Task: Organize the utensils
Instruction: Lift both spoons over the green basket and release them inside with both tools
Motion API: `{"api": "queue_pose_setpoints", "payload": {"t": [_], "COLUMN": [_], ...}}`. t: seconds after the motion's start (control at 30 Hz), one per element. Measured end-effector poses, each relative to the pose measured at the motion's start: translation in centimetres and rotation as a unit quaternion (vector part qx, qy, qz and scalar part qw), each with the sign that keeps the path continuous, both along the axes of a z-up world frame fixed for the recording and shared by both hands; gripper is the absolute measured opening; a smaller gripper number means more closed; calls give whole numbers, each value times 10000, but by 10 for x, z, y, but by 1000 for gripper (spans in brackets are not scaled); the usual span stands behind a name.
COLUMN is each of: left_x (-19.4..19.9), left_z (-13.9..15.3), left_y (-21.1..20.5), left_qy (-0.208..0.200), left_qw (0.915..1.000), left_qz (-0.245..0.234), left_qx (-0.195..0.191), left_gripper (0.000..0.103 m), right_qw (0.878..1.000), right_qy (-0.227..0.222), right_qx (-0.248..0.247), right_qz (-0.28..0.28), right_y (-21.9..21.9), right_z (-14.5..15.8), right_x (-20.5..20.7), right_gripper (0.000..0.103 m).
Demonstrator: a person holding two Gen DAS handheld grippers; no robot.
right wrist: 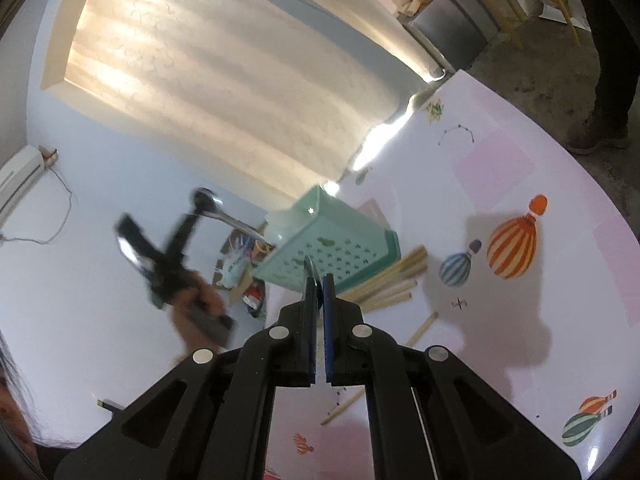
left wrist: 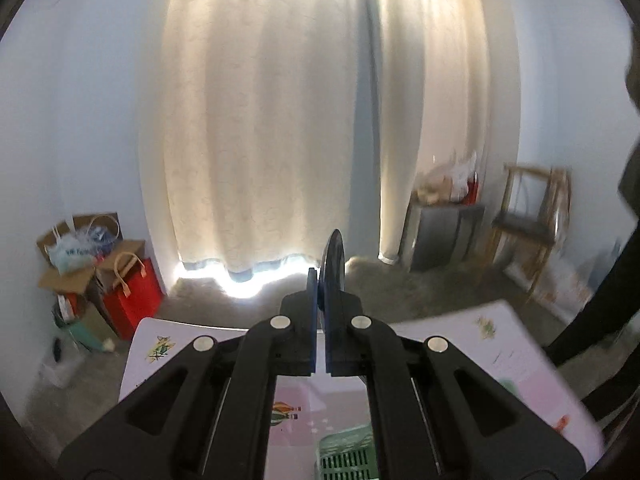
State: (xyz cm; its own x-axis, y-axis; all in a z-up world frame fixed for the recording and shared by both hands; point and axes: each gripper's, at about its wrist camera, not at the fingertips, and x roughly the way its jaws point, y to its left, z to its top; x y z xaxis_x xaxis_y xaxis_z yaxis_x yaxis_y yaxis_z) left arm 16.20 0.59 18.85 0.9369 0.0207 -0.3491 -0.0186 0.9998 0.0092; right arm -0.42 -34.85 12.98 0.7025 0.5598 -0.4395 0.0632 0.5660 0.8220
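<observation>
The pink table lies bare to the right of the green basket, past the balloon prints. Chopsticks crowd the basket's near right side, touching its base, with loose ones nearer still. Left of the basket, the left gripper fills the air.

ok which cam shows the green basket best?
Right wrist view: the green basket sits on the table with its perforated side and rim visible, wooden chopsticks lying beside it. The left wrist view catches only a slatted corner at the bottom edge, between the gripper's arms.
</observation>
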Motion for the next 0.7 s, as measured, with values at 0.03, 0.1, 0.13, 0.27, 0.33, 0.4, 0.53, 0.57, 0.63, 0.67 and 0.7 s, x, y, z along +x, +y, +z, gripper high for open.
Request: {"api": "queue_pose_setpoints", "payload": {"t": [0.03, 0.1, 0.13, 0.27, 0.33, 0.4, 0.53, 0.57, 0.63, 0.67, 0.7], "left_x": [3, 4, 4, -3, -10, -26, -56, -65, -76, -82, -88], "left_z": [-10, -26, -31, -46, -44, -37, -29, -28, -30, -31, -32], "left_y": [-8, -22, -25, -22, -14, 2, 37, 50, 68, 76, 84], "left_qy": [102, 219, 258, 468, 524, 425, 379, 398, 435, 454, 479], "left_qw": [9999, 9992, 9988, 9950, 9929, 9933, 9923, 9917, 9917, 9919, 9923], "left_qz": [-103, -335, -420, -850, -1012, -978, -887, -839, -717, -649, -587], "left_qx": [7, 54, 66, -230, -332, -443, -781, -893, -975, -989, -982], "left_gripper": [1, 1, 1, 6, 27, 38, 39, 39, 39, 40, 40], "right_qw": [10000, 9999, 9998, 9997, 9994, 9985, 9949, 9930, 9854, 9811, 9770], "right_qy": [-27, -82, -97, -189, -276, -417, -607, -643, -761, -801, -833], "right_qx": [-11, -124, -143, -87, -192, -352, -809, -992, -1515, -1752, -1953], "right_qz": [-35, -81, -118, -101, -114, -103, 9, 50, 125, 149, 214], "right_y": [-1, 0, 0, 3, 7, 14, 33, 40, 57, 62, 69], "right_z": [1, 5, 7, 13, 19, 28, 48, 55, 67, 72, 77], "right_x": [3, 10, 13, 34, 42, 54, 85, 95, 109, 114, 117], "right_gripper": [3, 3, 3, 3, 3, 3, 3, 3, 3, 3, 3]}}
